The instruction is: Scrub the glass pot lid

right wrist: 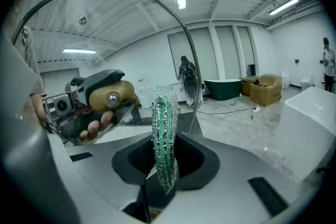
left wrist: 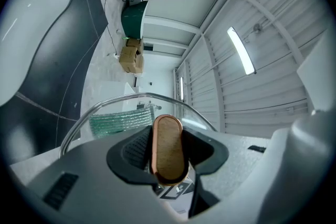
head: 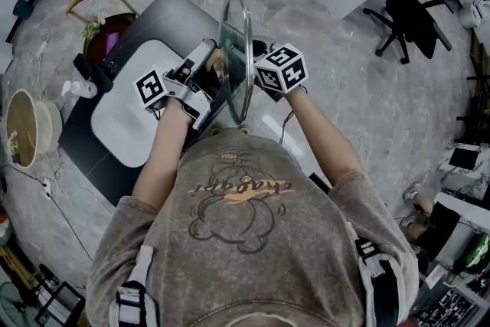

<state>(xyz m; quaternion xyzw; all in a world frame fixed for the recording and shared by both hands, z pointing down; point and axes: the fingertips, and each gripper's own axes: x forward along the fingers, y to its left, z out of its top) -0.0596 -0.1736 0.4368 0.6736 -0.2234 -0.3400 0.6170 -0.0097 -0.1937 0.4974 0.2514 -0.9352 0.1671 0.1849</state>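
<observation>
Round glass pot lid (head: 234, 50): wooden knob (left wrist: 167, 141) clenched by left claw (left wrist: 167, 152), green mesh scrubber (right wrist: 164, 118) by right claw (right wrist: 165, 157); slip risked if overpressed.

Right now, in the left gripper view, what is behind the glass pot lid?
Through the glass pot lid, the green scrubber shows on its far side. The left gripper, shut on the wooden knob, covers the lid's lower part.

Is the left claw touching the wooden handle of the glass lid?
Touching. In the left gripper view, the left claw clamps the wooden handle from both sides.
</observation>
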